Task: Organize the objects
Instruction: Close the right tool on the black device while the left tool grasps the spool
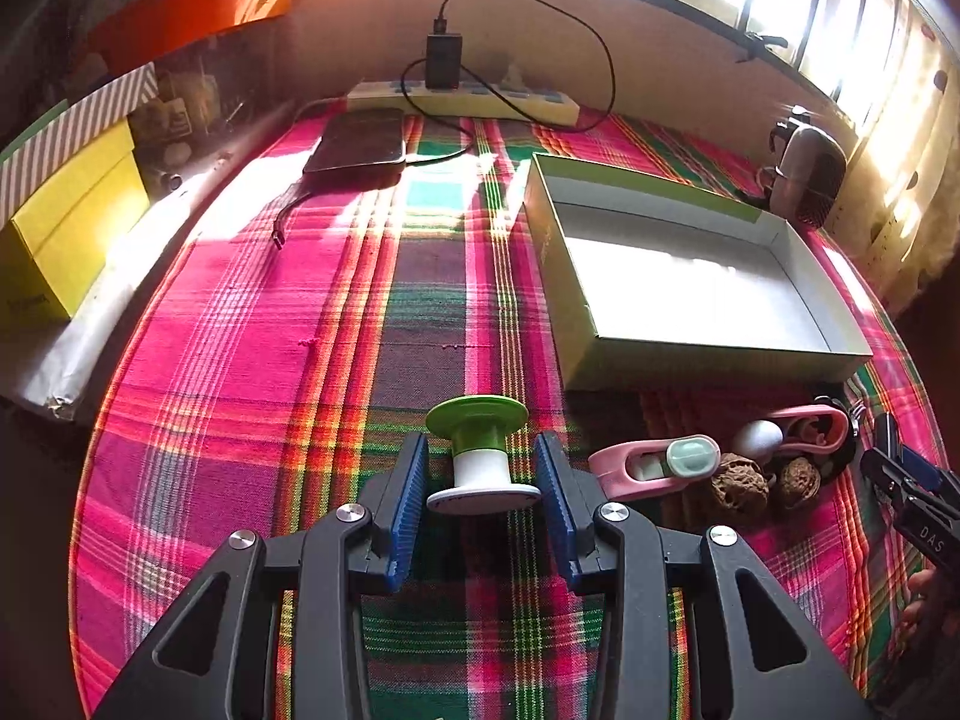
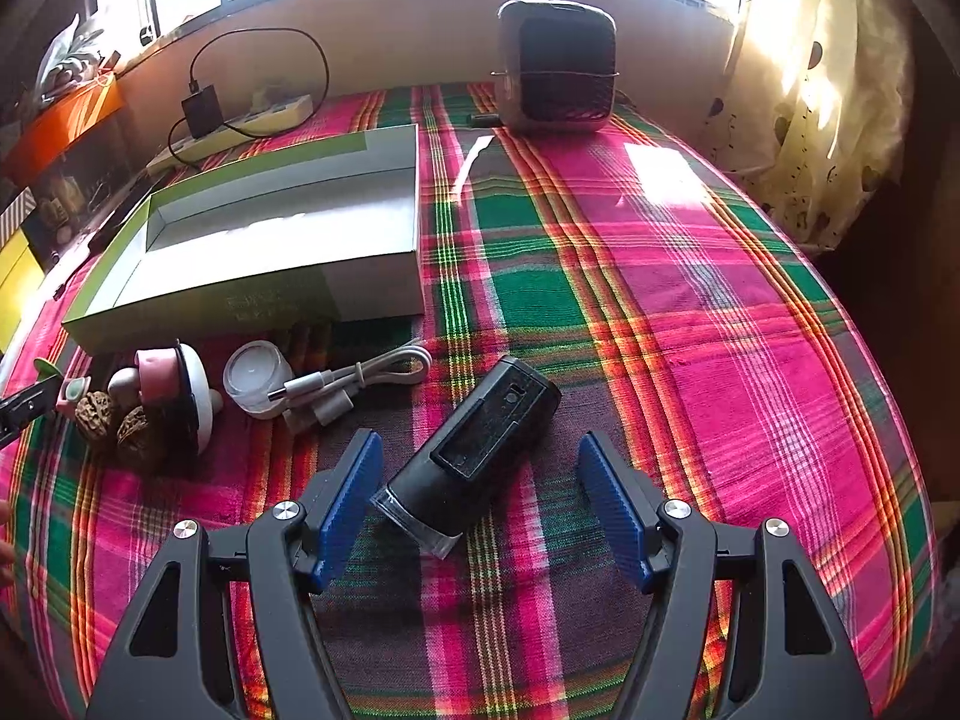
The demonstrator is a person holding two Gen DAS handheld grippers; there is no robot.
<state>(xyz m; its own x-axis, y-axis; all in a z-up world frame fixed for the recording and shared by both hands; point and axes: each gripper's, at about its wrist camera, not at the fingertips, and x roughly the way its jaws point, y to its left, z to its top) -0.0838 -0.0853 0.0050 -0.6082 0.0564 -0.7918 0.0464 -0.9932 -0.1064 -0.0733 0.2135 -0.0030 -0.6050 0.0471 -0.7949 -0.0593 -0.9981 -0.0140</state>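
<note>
Blue-padded left gripper (image 1: 482, 483) stands apart around a green-and-white spool (image 1: 478, 453), pads just clear of its flanges. Right gripper (image 2: 480, 495) spread wide over a black cylindrical device (image 2: 474, 456) lying tilted on the plaid-covered counter (image 2: 690, 312). Beyond: walnuts (image 1: 762, 483), pink clip (image 1: 654, 465), white cable (image 2: 360, 378), and an open box (image 1: 690, 276) toward the counter's far edge.

So the surface (image 2: 690, 312) has a bright pink, green and red plaid cloth over it. Sitting on it: an open shallow box (image 2: 372, 276), a spool (image 1: 480, 456) lying on its side, two walnuts (image 1: 762, 483), a pink clip thing (image 1: 654, 465), a small clear jar (image 2: 255, 378), a white cable (image 2: 360, 381), a black cylinder gadget (image 2: 474, 450), a little fan (image 2: 555, 63), a phone (image 1: 360, 141) and a power strip (image 1: 468, 102).
</note>
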